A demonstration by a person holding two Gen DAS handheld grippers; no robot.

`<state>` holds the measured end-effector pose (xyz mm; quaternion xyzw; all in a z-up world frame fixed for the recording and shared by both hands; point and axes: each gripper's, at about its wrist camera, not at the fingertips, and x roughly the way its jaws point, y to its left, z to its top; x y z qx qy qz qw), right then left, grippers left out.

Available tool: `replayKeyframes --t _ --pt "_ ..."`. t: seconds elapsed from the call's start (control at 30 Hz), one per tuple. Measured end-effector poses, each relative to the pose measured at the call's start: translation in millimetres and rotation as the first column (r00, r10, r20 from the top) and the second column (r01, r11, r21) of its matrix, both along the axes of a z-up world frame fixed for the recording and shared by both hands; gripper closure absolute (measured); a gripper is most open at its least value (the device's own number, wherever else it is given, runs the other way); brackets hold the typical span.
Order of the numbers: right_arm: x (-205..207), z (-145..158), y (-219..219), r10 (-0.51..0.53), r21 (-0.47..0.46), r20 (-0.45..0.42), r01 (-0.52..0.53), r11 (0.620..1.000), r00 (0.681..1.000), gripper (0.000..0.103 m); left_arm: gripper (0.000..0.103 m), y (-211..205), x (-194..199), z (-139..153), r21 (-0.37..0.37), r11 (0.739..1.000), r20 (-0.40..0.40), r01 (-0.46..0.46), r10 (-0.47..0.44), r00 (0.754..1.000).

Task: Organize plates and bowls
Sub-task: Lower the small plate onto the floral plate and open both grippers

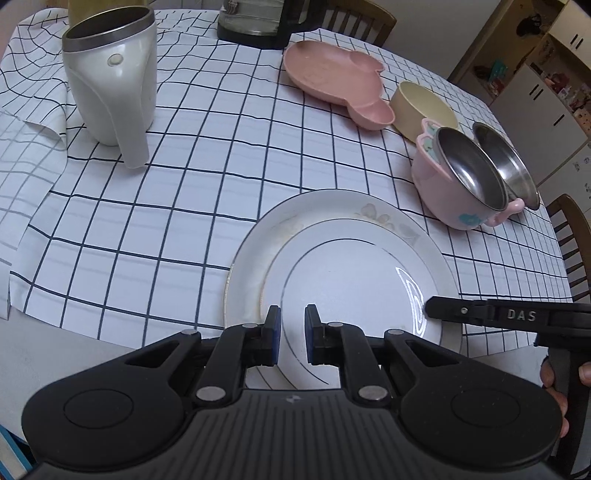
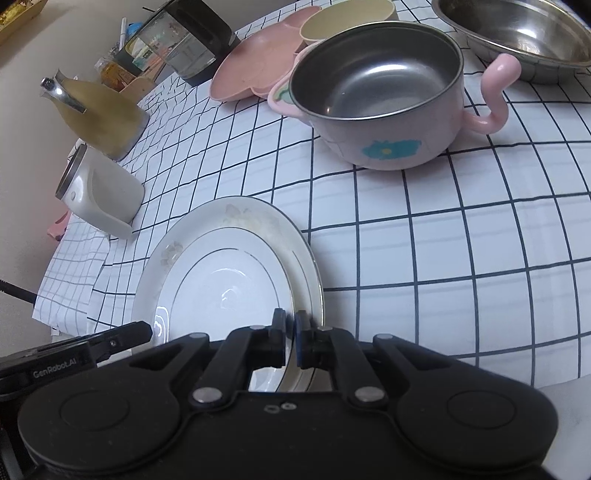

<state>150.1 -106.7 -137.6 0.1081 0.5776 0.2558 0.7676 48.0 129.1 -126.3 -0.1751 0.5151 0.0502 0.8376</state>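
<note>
Two white plates lie stacked near the table's front edge, a smaller silver-ringed plate (image 1: 351, 277) on a larger flowered plate (image 1: 251, 251). My left gripper (image 1: 293, 336) hovers over the near side of the stack. It is shut to a narrow gap with nothing between its pads. My right gripper (image 2: 290, 332) is shut on the right rim of the white plate (image 2: 221, 266), apparently the upper one. Its fingertip (image 1: 430, 308) shows over that rim in the left wrist view. Further back stand a pink divided plate (image 1: 328, 70), a cream bowl (image 1: 424, 103), a pink steel-lined bowl (image 2: 376, 85) and a steel bowl (image 2: 517, 29).
A white steel-rimmed jug (image 1: 110, 81) stands at the back left, with a glass kettle (image 1: 258, 22) behind it and a yellow kettle (image 2: 99, 114) nearby. Wooden chairs (image 1: 569, 236) flank the table. The checked cloth ends at the bare front-left table edge (image 1: 37, 350).
</note>
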Motion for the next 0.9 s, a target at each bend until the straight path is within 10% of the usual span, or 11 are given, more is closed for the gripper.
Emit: replayKeyframes --t 0.77,0.9 --pt "-32 102 5 0.170 -0.100 0.315 -0.145 0.984 0.934 0.055 0.090 -36 6 76 0.106 0.990 0.253 0.088 -0.113 0.961" --pt "-35 120 8 0.178 -0.099 0.364 -0.152 0.983 0.914 0.045 0.074 -37 6 90 0.130 0.987 0.295 0.092 -0.127 0.947"
